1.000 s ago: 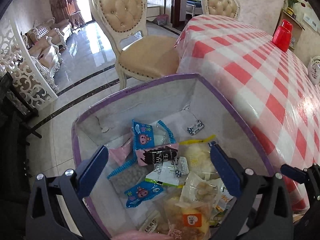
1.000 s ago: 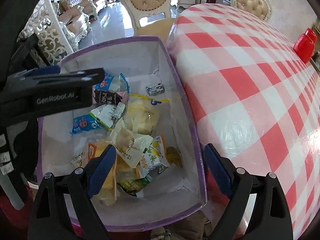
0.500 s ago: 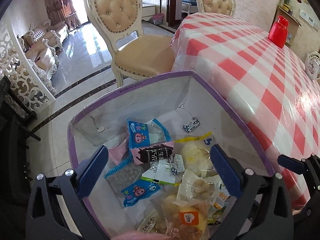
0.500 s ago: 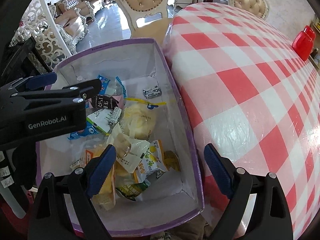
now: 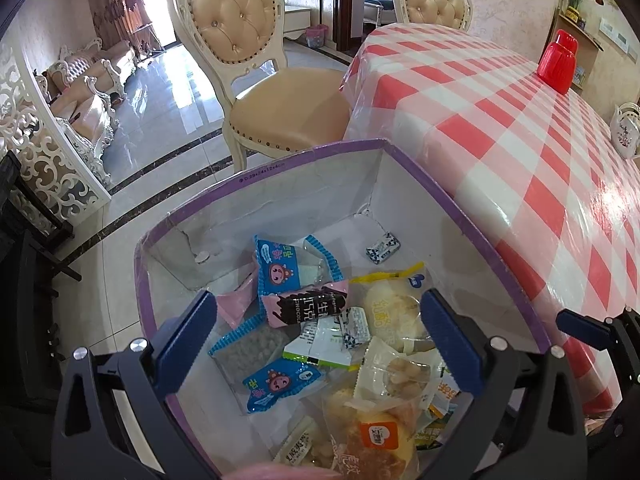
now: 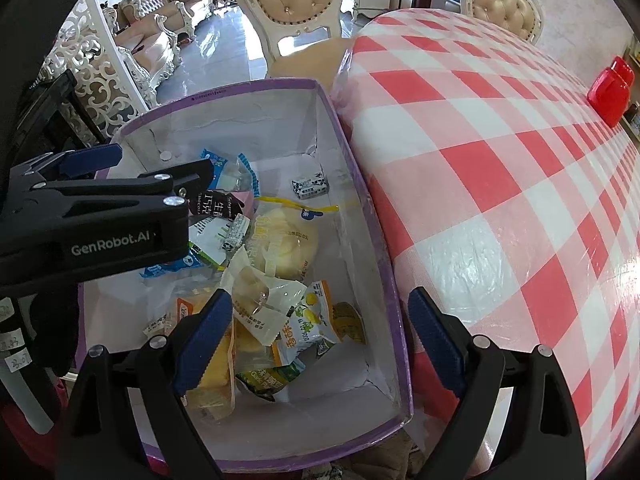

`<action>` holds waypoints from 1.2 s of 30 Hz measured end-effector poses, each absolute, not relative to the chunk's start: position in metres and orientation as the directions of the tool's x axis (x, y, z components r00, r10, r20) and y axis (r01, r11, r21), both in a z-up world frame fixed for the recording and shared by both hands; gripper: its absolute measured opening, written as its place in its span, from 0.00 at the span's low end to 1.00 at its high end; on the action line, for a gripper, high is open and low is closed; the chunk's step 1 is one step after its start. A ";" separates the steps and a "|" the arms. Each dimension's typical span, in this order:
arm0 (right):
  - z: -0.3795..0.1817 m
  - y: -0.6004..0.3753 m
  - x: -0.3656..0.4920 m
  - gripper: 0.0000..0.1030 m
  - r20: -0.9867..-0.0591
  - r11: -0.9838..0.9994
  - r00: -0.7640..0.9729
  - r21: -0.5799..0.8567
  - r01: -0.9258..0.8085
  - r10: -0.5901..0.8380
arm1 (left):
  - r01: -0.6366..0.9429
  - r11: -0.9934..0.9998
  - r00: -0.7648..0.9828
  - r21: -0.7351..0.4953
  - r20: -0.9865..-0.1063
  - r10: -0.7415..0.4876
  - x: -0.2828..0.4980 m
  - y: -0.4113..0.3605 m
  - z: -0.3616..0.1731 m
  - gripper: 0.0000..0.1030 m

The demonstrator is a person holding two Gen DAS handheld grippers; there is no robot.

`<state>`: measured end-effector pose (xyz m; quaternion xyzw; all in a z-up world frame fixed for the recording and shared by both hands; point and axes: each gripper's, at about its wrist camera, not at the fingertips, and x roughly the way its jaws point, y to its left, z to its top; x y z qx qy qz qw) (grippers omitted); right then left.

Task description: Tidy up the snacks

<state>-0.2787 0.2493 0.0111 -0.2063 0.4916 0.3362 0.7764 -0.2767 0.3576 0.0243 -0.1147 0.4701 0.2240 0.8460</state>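
Left wrist view looks down into a purple-rimmed cardboard box beside a tabletop spread with a red-and-white checked cloth, where a loose heap of wrapped snacks lies on the box floor. The left gripper hangs over the heap with its blue-padded jaws wide apart and nothing between them; the right gripper, seen from its own camera, is likewise spread and empty above the near end of the box. Among the snacks are a pink-and-black chocolate bar, a blue cartoon-face packet, a clear bag holding a pale round bun with a yellow sealed edge, a green-and-yellow pouch and one small checked candy lying apart near the far wall. All appear light and soft-sided, and their glossy film looks slippery, so a pinch on a flat face may slide off; the crimped end seams offer the firmer hold. The bun and the clear-wrapped pastries probably crush easily and call for a gentle close on the wrapper edge, not the filling. The chocolate bar seems the stiffest piece and could be taken across its narrow width. A red lidded container stands well away on the tabletop, and a cream tufted chair stands beyond the box.
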 end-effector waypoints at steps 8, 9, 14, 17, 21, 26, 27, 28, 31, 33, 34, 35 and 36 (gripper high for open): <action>0.012 0.250 -0.279 0.84 -0.902 0.685 0.289 0.010 -0.728 0.320 | -0.487 0.873 0.457 0.015 -0.847 0.270 -0.278 0.358 0.023 0.99; 0.013 0.250 -0.279 0.84 -0.902 0.685 0.289 0.009 -0.729 0.320 | -0.487 0.873 0.457 0.015 -0.847 0.270 -0.278 0.358 0.023 0.99; 0.013 0.250 -0.279 0.84 -0.902 0.684 0.289 0.009 -0.729 0.320 | -0.488 0.873 0.456 0.016 -0.848 0.271 -0.278 0.357 0.023 0.99; 0.013 0.250 -0.280 0.84 -0.902 0.684 0.290 0.009 -0.730 0.321 | -0.490 0.872 0.455 0.014 -0.848 0.270 -0.278 0.358 0.021 0.99; 0.012 0.251 -0.280 0.84 -0.902 0.683 0.288 0.010 -0.730 0.321 | -0.491 0.871 0.454 0.012 -0.850 0.268 -0.280 0.359 0.019 0.99; 0.011 0.253 -0.283 0.84 -0.903 0.677 0.286 0.009 -0.736 0.322 | -0.491 0.871 0.450 0.017 -0.851 0.270 -0.279 0.361 0.019 0.99; 0.011 0.253 -0.283 0.84 -0.903 0.677 0.285 0.009 -0.736 0.322 | -0.493 0.870 0.449 0.022 -0.850 0.276 -0.279 0.361 0.019 0.99; 0.010 0.253 -0.283 0.84 -0.902 0.677 0.286 0.009 -0.735 0.322 | -0.498 0.867 0.448 0.032 -0.846 0.288 -0.280 0.360 0.019 0.99; 0.010 0.253 -0.283 0.84 -0.903 0.677 0.285 0.009 -0.736 0.322 | -0.498 0.867 0.447 0.020 -0.851 0.277 -0.280 0.361 0.019 0.99; 0.010 0.253 -0.283 0.84 -0.903 0.677 0.286 0.009 -0.736 0.322 | -0.498 0.867 0.446 0.021 -0.851 0.277 -0.279 0.362 0.019 0.99; 0.011 0.253 -0.283 0.84 -0.903 0.677 0.285 0.009 -0.736 0.322 | -0.501 0.865 0.445 0.021 -0.851 0.279 -0.279 0.363 0.020 0.99; 0.011 0.253 -0.283 0.84 -0.902 0.677 0.285 0.010 -0.736 0.323 | -0.504 0.864 0.445 0.018 -0.852 0.277 -0.279 0.364 0.020 0.99; 0.010 0.253 -0.284 0.84 -0.902 0.676 0.284 0.010 -0.737 0.324 | -0.505 0.863 0.445 0.015 -0.852 0.275 -0.279 0.364 0.020 0.99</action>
